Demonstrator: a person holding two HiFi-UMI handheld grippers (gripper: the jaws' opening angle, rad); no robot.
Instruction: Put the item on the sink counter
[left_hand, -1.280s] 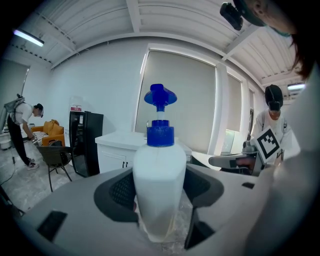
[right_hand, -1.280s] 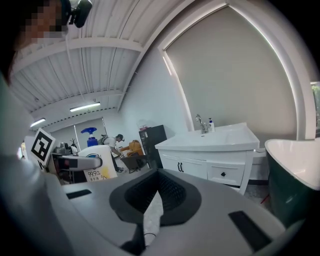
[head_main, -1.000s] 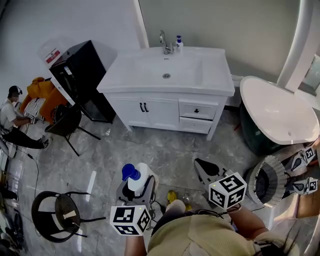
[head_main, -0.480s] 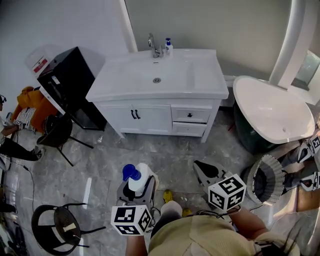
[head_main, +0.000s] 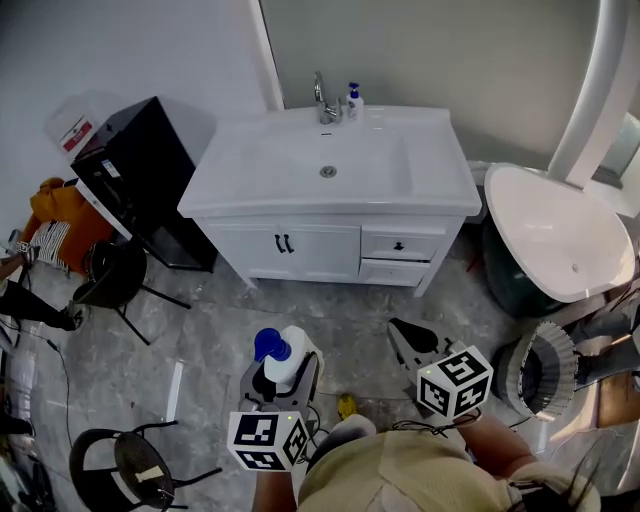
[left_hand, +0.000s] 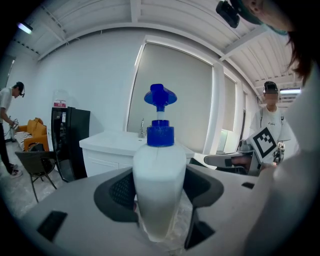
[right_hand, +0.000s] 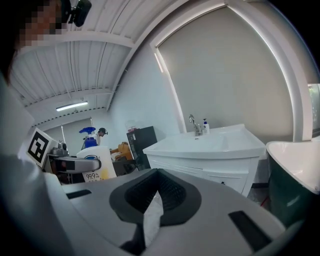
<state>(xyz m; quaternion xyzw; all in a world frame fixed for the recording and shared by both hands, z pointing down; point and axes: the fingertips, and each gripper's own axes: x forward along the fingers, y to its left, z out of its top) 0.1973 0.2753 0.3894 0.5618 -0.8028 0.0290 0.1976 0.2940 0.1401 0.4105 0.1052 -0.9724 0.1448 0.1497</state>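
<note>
**Carry phase.** Your left gripper (head_main: 282, 374) pinches the white plastic pump bottle with blue nozzle (head_main: 291, 356) upright between wide-spread jaws; your right gripper (head_main: 398, 330) is pressed together, empty. The white sink counter (head_main: 440, 175) lies straight ahead, its front edge well apart from the bottle.

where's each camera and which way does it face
Head view: on the person's head, steeply down at the white sink vanity; shows left hand-held gripper, right hand-held gripper, torso.
Left gripper view: rides the left one, looking along jaws clamped on the white blue-capped pump bottle.
Right gripper view: rides the right one, jaws together, empty.
All share the vanity.
</note>
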